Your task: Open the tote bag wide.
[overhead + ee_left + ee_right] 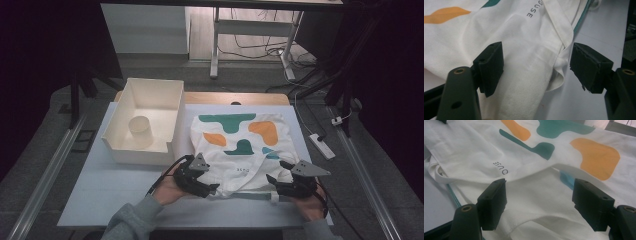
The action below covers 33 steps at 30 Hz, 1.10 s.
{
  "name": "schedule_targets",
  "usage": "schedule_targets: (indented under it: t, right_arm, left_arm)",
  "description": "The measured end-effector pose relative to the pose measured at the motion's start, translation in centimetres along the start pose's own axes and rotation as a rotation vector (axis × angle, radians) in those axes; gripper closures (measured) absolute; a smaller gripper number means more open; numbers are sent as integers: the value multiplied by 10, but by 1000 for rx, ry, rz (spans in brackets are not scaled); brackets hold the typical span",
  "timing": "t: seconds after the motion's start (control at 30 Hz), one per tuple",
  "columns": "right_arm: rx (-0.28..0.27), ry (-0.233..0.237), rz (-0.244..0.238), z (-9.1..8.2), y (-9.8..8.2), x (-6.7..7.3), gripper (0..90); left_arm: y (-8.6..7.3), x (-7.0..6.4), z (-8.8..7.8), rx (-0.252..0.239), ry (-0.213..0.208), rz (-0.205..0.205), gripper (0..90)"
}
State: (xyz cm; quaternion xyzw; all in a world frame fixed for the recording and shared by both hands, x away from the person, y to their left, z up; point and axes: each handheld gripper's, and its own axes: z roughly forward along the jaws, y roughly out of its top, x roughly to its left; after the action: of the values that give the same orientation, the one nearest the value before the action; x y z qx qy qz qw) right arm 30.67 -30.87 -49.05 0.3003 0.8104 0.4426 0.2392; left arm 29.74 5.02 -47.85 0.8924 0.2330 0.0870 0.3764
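Both tongs, left and right, gape over the near edge of the tote bag lying flat on the surface; best pinch just the top layer, evenly.

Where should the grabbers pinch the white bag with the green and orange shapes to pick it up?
Probably at its near edge, where the handle strap lies. The tote bag lies flat on the table, so the folded hem and strap there give loose cloth to pinch. Come in low from the person's side: the left gripper and right gripper both stand open over that edge.
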Motion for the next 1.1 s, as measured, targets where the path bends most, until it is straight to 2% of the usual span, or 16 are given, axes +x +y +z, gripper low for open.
schedule_targets:
  t: [0.3,0.5,0.63,0.73,0.93,1.1]
  right_arm:
    - [3,4,-3,1,0,1,278]
    - [6,8,-6,2,0,1,278]
    - [11,9,-7,3,0,2,279]
    - [9,7,-5,2,0,2,279]
    - [15,7,-9,3,0,2,280]
    - [11,4,-9,3,0,2,280]
  left_arm:
    - [-6,2,8,36,-5,-1,283]
    - [-9,0,13,68,22,38,280]
    - [-13,1,18,83,20,36,298]
    - [-16,2,20,84,46,29,385]
    - [-19,4,24,106,26,32,528]
    - [-19,8,22,104,23,7,611]
